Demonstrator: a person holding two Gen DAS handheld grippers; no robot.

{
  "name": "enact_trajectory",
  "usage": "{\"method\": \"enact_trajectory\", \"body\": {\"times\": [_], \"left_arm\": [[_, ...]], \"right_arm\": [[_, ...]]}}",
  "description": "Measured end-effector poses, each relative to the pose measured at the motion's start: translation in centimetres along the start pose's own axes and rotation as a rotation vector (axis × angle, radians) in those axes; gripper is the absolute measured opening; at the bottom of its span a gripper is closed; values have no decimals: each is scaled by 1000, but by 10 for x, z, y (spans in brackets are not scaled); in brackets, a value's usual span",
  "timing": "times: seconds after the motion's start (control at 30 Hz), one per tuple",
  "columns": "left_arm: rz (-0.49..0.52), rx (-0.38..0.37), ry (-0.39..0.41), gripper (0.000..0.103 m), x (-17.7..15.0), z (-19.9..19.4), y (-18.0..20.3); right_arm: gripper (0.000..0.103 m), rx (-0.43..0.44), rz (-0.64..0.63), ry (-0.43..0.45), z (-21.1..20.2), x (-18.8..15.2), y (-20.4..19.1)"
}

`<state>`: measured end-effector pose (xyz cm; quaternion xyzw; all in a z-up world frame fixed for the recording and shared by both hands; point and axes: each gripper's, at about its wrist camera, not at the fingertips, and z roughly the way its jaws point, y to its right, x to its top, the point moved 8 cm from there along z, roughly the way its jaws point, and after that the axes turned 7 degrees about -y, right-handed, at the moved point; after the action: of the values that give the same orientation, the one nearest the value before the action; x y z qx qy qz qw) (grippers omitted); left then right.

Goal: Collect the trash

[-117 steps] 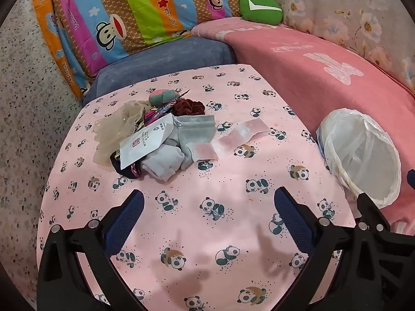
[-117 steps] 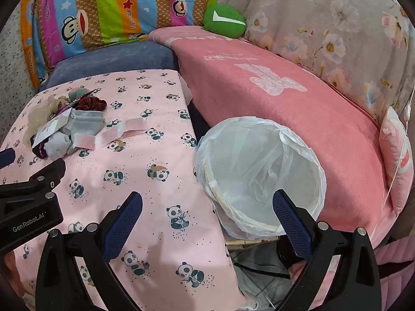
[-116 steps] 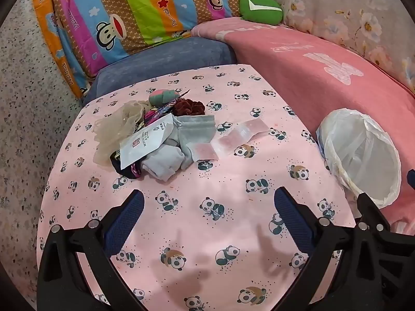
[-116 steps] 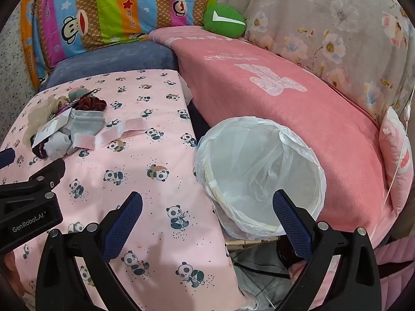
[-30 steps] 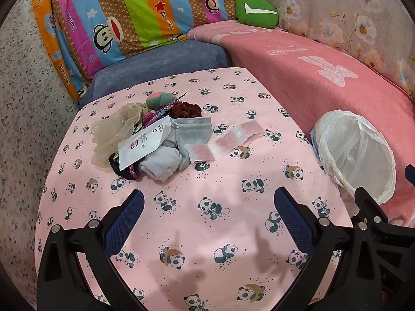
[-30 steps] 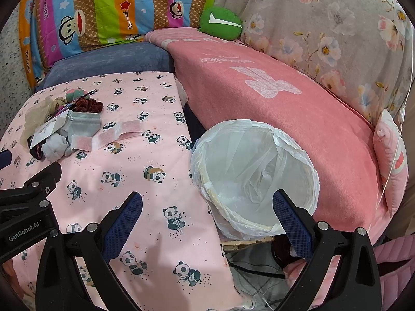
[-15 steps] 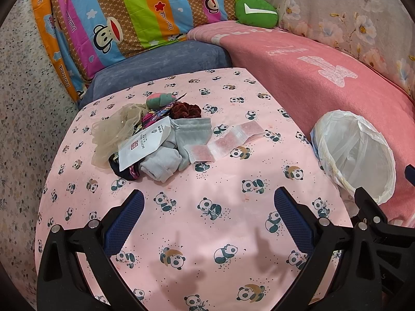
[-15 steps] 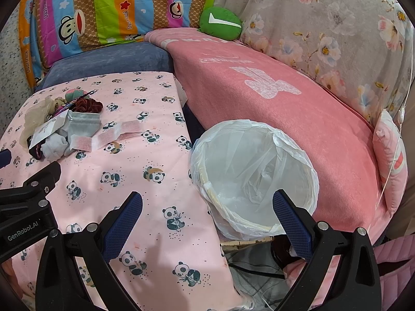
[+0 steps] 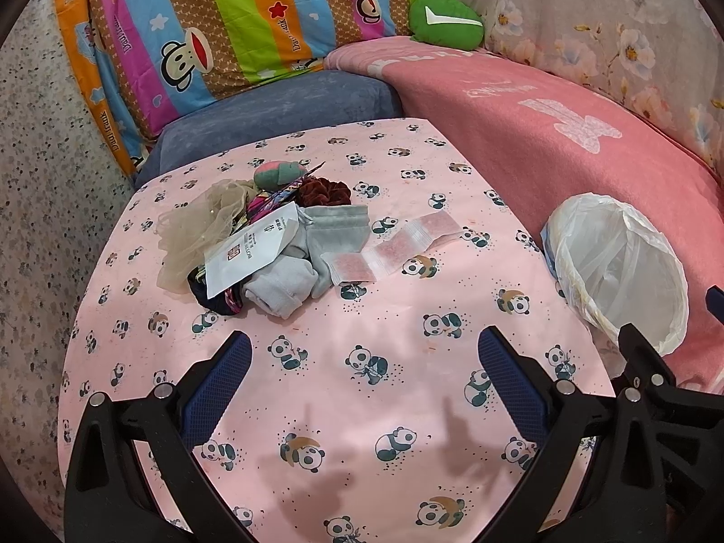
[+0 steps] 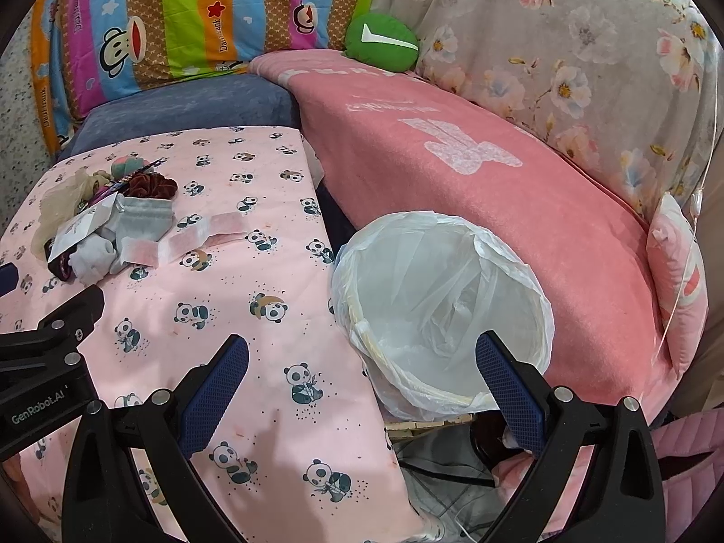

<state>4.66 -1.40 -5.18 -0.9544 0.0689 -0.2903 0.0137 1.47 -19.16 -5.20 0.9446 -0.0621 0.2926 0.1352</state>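
A pile of clutter lies on the panda-print table (image 9: 362, 407): a white paper packet (image 9: 249, 249), grey socks (image 9: 312, 249), a beige mesh pouf (image 9: 199, 226), a dark red scrunchie (image 9: 326, 191) and a strip of clear pink sachets (image 9: 393, 249). The pile also shows in the right wrist view (image 10: 113, 226). A bin lined with a white plastic bag (image 10: 443, 307) stands at the table's right edge; it also shows in the left wrist view (image 9: 620, 267). My left gripper (image 9: 362, 362) is open and empty, short of the pile. My right gripper (image 10: 362, 362) is open and empty, near the bin's rim.
A pink blanket (image 10: 452, 145) covers the sofa behind the bin. A striped monkey-print cushion (image 9: 226, 22) and a green cushion (image 9: 445, 16) lie at the back. A blue-grey seat (image 9: 271, 108) is behind the table. A speckled floor (image 9: 40, 181) is at the left.
Both views have shifted very slightly over the last second. Nothing on the table has moved and both grippers stay open.
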Motion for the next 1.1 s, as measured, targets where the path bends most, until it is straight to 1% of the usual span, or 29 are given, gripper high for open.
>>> {"method": "enact_trajectory", "body": {"times": [0.3,0.43,0.63,0.77,0.93,1.1], "left_arm": [[-1,-25,-8,96,1,9,-9],[-20,-56,-31,96,0,15,-14],[-36,-63,-32,96,0,19,-27],[-55,-64,-36,96,1,25,-41],[-86,-37,-28,96,6,34,-68],[-137,-4,-6,96,20,44,-110]], "right_arm": [[96,-4,-3,0,0,0,-1],[96,-4,-4,4,2,2,-4],[96,-4,-9,15,4,8,-13],[96,3,-24,14,7,11,-29],[96,27,-38,19,8,18,-53],[96,52,-53,33,11,28,-75]]}}
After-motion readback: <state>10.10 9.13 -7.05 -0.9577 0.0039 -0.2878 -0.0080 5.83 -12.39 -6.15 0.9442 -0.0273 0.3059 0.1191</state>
